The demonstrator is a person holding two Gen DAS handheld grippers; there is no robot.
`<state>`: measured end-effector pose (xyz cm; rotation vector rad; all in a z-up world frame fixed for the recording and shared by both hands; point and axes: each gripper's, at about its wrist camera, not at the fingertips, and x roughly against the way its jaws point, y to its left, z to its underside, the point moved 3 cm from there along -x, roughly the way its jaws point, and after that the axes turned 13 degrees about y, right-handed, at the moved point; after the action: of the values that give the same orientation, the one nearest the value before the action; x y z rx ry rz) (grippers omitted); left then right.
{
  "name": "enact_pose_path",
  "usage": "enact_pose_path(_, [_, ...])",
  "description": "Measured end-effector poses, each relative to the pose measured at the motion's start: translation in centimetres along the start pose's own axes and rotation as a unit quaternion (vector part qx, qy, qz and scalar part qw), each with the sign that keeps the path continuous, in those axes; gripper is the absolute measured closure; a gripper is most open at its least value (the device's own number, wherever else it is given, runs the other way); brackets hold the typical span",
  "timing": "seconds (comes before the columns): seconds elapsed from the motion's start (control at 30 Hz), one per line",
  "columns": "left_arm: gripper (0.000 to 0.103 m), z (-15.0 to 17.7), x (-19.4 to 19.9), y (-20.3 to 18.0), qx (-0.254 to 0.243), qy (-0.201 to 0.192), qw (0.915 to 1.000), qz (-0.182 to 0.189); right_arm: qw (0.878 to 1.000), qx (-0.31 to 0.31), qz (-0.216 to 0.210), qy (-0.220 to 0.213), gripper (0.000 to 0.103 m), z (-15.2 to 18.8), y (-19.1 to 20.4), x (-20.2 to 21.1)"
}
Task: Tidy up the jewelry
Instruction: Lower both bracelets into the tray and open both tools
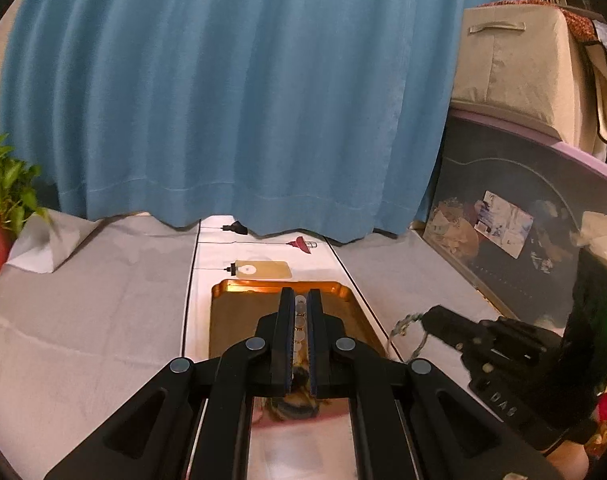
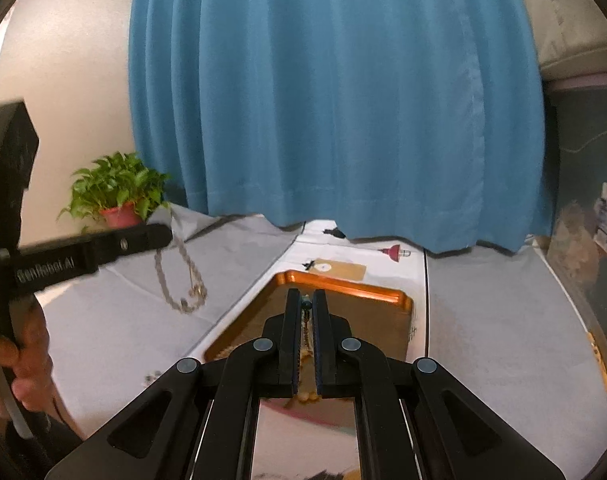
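A gold tray [image 1: 243,312] lies on the white cloth, also in the right wrist view [image 2: 391,320]. My left gripper [image 1: 300,296] is shut on a silver disc chain [image 1: 300,320] above the tray; from the right wrist view [image 2: 165,236] the chain [image 2: 183,280] hangs in a loop from it. My right gripper [image 2: 307,300] is shut on a beaded necklace [image 2: 306,308] with green and gold beads, over the tray. From the left wrist view [image 1: 423,316] its necklace [image 1: 403,328] dangles at the tray's right side. More jewelry [image 1: 295,404] lies in the tray's near end.
A blue curtain [image 1: 239,100] hangs behind the table. A potted plant [image 2: 119,192] stands at the back left. A tan tag [image 1: 263,269] lies beyond the tray. A dark storage box [image 1: 523,232] with pictures stands on the right.
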<state>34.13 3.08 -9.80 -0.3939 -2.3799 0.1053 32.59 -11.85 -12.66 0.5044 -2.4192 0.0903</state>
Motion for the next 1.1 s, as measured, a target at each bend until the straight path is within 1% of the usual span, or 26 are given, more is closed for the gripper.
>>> enact_pose_path(0.1, [0.100, -0.1, -2.7, 0.7, 0.002, 0.012, 0.9999, 0.002, 1.000, 0.001, 0.004, 0.012, 0.098, 0.3, -1.1, -2.5])
enact_pose_path(0.2, [0.100, 0.3, -6.1, 1.7, 0.010, 0.037, 0.9993, -0.003, 1.000, -0.009, 0.015, 0.012, 0.098, 0.7, -2.6, -4.4])
enact_pose_path(0.27, [0.100, 0.4, -7.6, 2.2, 0.014, 0.052, 0.9986, -0.004, 1.000, -0.026, 0.008, 0.015, 0.098, 1.0, -3.9, -5.6])
enact_pose_path(0.33, [0.100, 0.6, -8.8, 2.6, 0.014, 0.059, 0.9982, -0.005, 0.999, -0.029, 0.013, 0.023, 0.098, 1.3, -4.6, -6.7])
enact_pose_path(0.37, [0.100, 0.7, -9.4, 2.9, 0.012, 0.063, 0.9978, -0.014, 0.999, -0.032, 0.011, 0.031, 0.098, 1.6, -5.0, -7.4])
enact_pose_path(0.4, [0.100, 1.0, -10.0, 3.2, 0.013, 0.070, 0.9972, -0.022, 0.999, -0.036, 0.010, 0.035, 0.098, 1.8, -5.3, -7.9])
enact_pose_path(0.5, [0.100, 2.0, -12.4, 4.7, 0.026, 0.098, 0.9946, -0.023, 0.998, -0.040, 0.012, 0.050, 0.098, 2.5, -6.0, -9.5])
enact_pose_path(0.57, [0.100, 2.9, -13.9, 5.7, 0.034, 0.118, 0.9919, -0.033, 0.997, -0.039, 0.033, 0.051, 0.098, 2.9, -6.4, -10.4])
enact_pose_path(0.6, [0.100, 3.5, -14.7, 6.5, 0.043, 0.133, 0.9896, -0.036, 0.997, -0.041, 0.036, 0.056, 0.098, 3.1, -6.6, -10.9])
enact_pose_path(0.67, [0.100, 4.2, -15.5, 7.3, 0.052, 0.147, 0.9871, -0.037, 0.996, -0.050, 0.036, 0.068, 0.098, 3.5, -7.2, -11.7])
enact_pose_path(0.77, [0.100, 4.8, -16.2, 7.3, 0.036, 0.153, 0.9859, -0.058, 0.994, -0.053, 0.048, 0.087, 0.098, 4.2, -7.8, -12.8])
enact_pose_path(0.83, [0.100, 5.2, -16.5, 7.2, 0.034, 0.163, 0.9845, -0.055, 0.992, -0.061, 0.047, 0.100, 0.098, 4.6, -8.2, -13.3])
enact_pose_path(0.9, [0.100, 5.6, -16.7, 7.0, 0.032, 0.171, 0.9833, -0.054, 0.992, -0.070, 0.048, 0.095, 0.098, 4.9, -8.6, -13.0])
enact_pose_path(1.03, [0.099, 5.7, -16.4, 6.9, 0.025, 0.169, 0.9830, -0.066, 0.989, -0.077, 0.042, 0.120, 0.097, 5.3, -8.8, -13.6])
enact_pose_path(1.1, [0.095, 5.5, -15.8, 7.1, 0.031, 0.159, 0.9843, -0.070, 0.988, -0.078, 0.041, 0.125, 0.096, 5.4, -8.8, -13.8])
